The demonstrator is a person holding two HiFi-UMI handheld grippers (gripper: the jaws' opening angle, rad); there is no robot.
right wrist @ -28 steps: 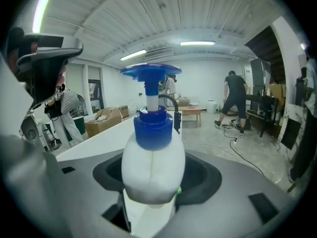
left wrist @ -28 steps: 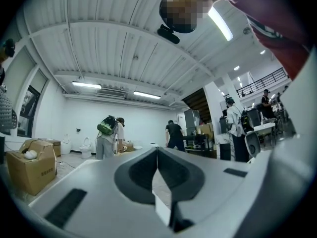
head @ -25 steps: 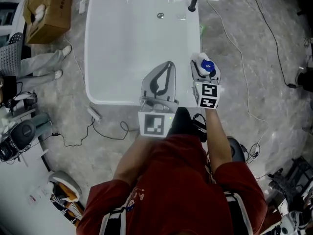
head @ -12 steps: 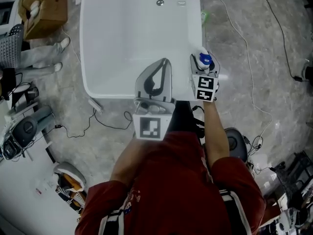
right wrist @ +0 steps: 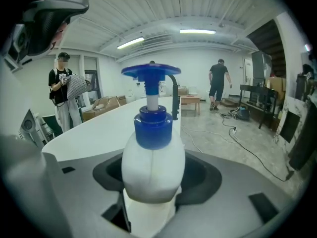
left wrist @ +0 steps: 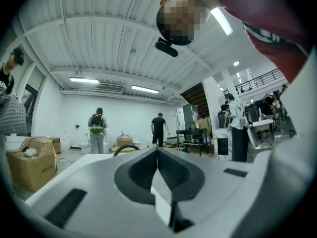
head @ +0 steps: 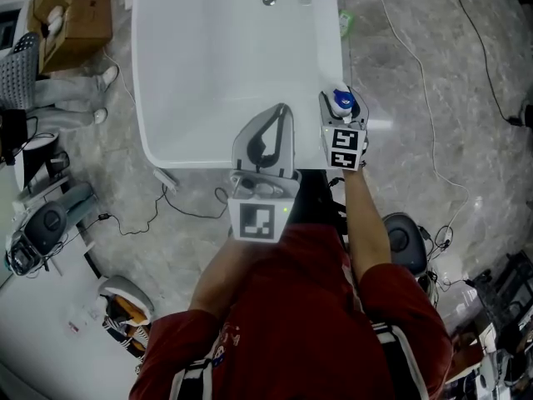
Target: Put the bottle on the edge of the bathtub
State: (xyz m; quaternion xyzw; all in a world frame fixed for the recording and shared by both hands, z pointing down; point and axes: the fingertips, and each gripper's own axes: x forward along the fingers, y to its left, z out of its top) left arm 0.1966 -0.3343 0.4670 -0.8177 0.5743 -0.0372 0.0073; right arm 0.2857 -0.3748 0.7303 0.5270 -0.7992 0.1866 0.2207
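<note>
Found the white bottle [right wrist: 152, 167] gripped in the right gripper [head: 338, 111], with both jaws pressed on the sides of its lower body. Held upright, with the blue pump head [right wrist: 151, 72] on top. Seen in the head view right over the right edge of the bathtub [head: 331, 57], close to its near corner; could not tell whether already touching the rim. In the right gripper view, looked along this white edge toward the black faucet [right wrist: 175, 102] at its far end. Found the left gripper [left wrist: 157, 155] fully closed, tips together and nothing between them. Held over the near end of the tub basin, beside the right gripper but apart from the bottle. Noticed also a cardboard box [head: 71, 11] on the grey stone floor [head: 400, 73] to the left of the bathtub, and a person [right wrist: 218, 83] in dark clothes standing far behind, on the open floor.
</note>
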